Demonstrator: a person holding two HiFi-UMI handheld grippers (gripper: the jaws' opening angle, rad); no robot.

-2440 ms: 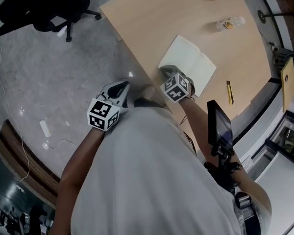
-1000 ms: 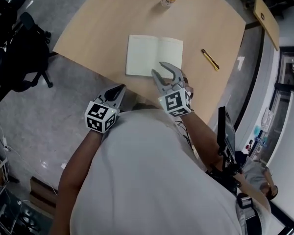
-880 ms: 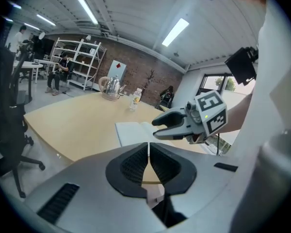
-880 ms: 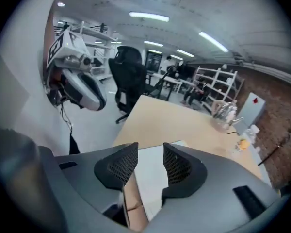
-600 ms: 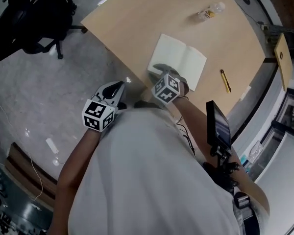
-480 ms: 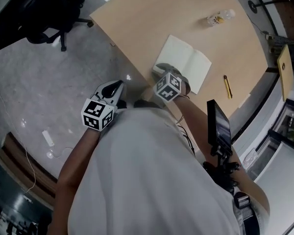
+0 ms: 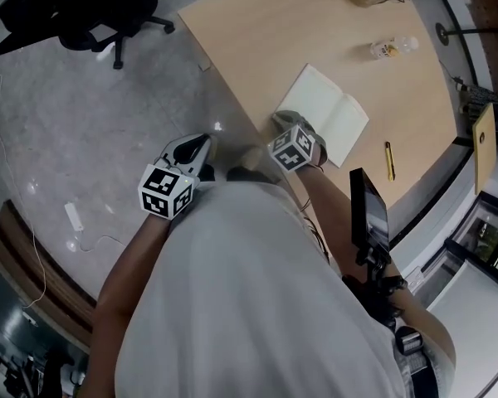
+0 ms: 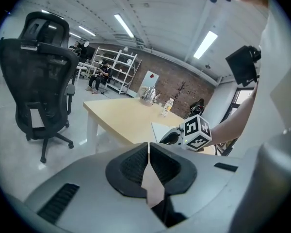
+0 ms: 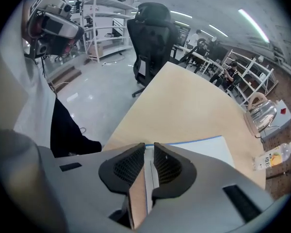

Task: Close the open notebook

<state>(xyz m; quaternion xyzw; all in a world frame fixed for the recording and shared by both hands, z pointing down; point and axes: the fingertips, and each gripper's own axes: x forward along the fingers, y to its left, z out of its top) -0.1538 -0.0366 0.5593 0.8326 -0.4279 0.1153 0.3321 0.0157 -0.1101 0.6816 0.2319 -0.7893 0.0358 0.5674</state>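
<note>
From where I stand the job has barely begun. The notebook (image 7: 328,110) lies flat and open on the table (image 7: 257,31), both pale pages facing up, near the table's edge closest to the person. No leaf is lifted yet.

The right tool (image 7: 284,121) points steeply down at the notebook's near edge, by the left-hand page. In the right gripper view its jaws are closing, with only a narrow gap between them, and the notebook's pale, blue-lined edge stands in that gap. I would not call it a firm pinch yet, since a sliver of table seems to show beside the edge.

The left tool (image 7: 201,145) hangs off the table, in front of the person's body. Its jaws are together with nothing between them (it looks to have no part in this step).

What is left, I judge, is nearly everything: finish the pinch, lift that half, swing it over the spine onto the other page and let it settle shut. A bottle (image 7: 392,47) and a pen (image 7: 388,157) lie well apart from the notebook and should not interfere.
</note>
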